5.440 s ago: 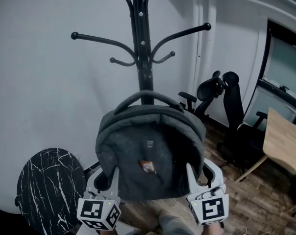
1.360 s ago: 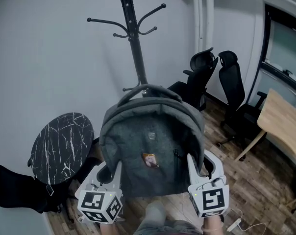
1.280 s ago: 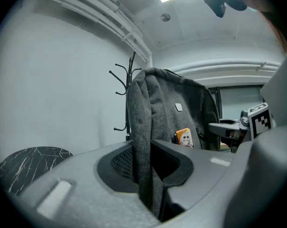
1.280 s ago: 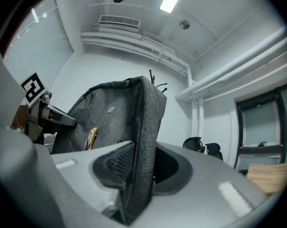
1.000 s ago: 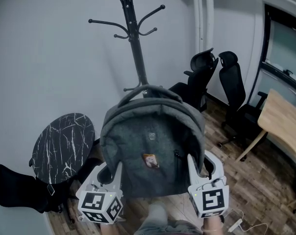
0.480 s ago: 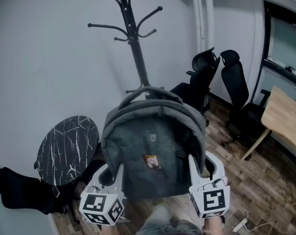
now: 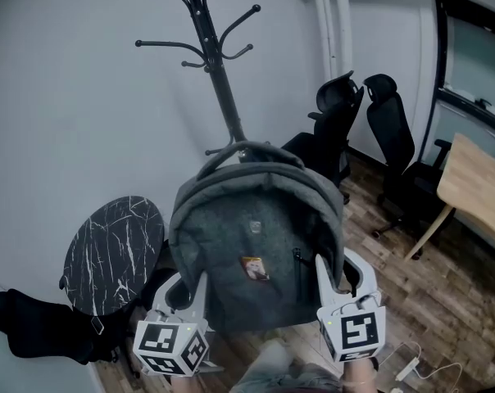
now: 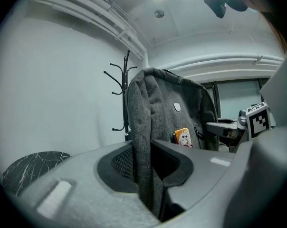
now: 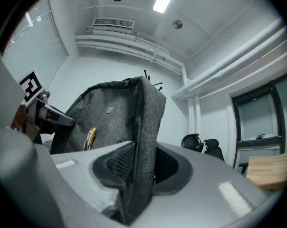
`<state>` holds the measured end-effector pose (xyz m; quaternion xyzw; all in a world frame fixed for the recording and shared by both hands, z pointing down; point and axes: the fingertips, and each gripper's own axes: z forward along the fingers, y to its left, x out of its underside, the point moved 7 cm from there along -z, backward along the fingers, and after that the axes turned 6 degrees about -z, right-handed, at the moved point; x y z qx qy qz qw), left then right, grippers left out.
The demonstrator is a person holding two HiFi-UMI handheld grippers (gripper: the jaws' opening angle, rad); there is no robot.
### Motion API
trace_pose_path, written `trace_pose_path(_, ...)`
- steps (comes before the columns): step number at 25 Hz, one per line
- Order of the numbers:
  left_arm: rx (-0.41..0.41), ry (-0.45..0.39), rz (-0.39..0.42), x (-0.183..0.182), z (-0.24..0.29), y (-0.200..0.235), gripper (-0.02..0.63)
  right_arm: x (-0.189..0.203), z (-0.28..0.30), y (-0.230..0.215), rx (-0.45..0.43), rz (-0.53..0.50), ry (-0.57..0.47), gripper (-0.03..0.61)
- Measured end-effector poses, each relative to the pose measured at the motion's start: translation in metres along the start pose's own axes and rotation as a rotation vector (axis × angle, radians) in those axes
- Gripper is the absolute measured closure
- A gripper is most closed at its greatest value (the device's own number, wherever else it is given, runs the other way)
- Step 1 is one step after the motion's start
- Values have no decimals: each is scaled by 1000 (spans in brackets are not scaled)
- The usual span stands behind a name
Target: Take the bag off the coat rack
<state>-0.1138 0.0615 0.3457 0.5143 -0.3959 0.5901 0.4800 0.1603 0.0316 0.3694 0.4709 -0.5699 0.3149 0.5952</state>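
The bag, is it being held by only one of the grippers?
No, the left gripper is shut on one side edge of the bag and the right gripper on the other.

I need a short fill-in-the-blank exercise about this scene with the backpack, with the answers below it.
1. The left gripper and the right gripper are each shut on a side of the grey ____.
2. The coat rack behind it is ____ in colour.
3. ____ office chairs stand at the right.
Answers: backpack; black; two.
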Motion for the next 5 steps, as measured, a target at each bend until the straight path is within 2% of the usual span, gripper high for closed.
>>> trace_pose_path(5, 10, 6, -4, 1, 7, -1, 535, 3, 4, -4, 7, -5, 10, 477)
